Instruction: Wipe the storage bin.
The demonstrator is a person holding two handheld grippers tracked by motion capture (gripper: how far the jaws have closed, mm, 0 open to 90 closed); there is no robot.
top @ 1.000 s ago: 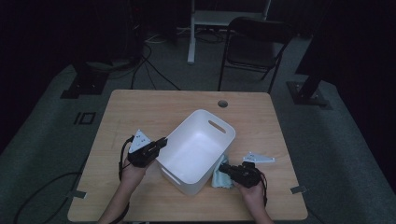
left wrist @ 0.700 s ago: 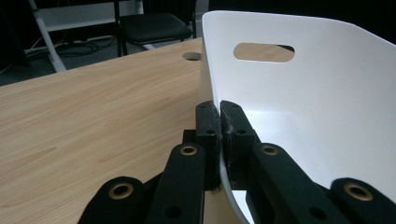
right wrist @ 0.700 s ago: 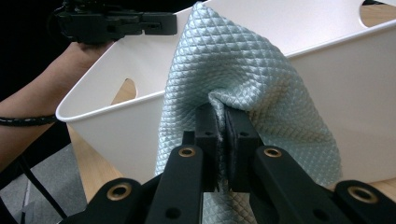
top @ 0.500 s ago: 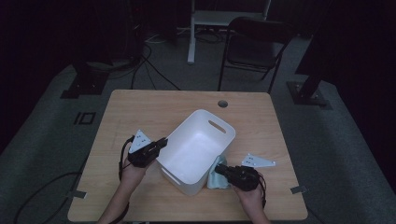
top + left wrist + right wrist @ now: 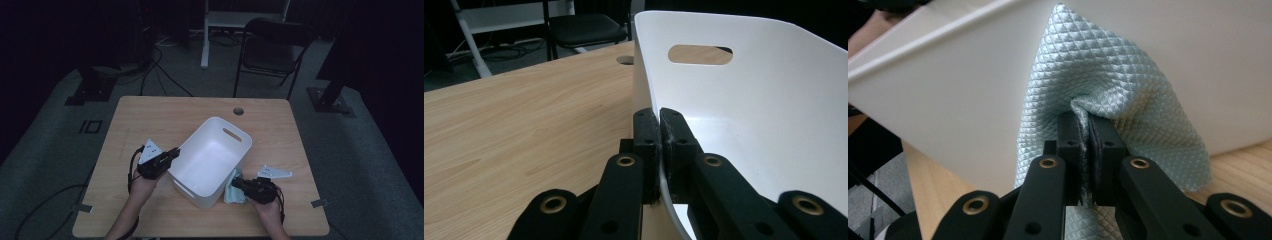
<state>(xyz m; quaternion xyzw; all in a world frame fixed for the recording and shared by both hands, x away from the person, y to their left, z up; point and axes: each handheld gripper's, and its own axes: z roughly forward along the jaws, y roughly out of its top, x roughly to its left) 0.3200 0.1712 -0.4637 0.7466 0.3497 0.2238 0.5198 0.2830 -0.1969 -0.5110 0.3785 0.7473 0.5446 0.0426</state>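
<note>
One white bin (image 5: 212,160) sits on the counter (image 5: 150,115), its long axis running diagonally from the near left toward the far right, the end with the slot handle pointing to the far right and its mouth facing up. The left tool (image 5: 172,152) is pressed together on the bin's left rim; in the left gripper view (image 5: 659,135) one jaw stands outside the wall and one inside, with the thin white wall clamped between them. One pale blue-green cloth (image 5: 235,187) with a quilted diamond weave lies against the bin's near right side, on the counter. The right tool (image 5: 238,183) pinches it; in the right gripper view (image 5: 1087,131) the jaws are closed on a bunched fold of the cloth (image 5: 1108,75), which spreads up against the bin's outer wall (image 5: 948,100). Compared with a second ago, the right tool sits slightly closer to the bin and the cloth is pushed tighter against its side; the left tool and the bin are where they were. Two tools, one bin, one cloth, and one chair (image 5: 275,45) beyond the counter.
</note>
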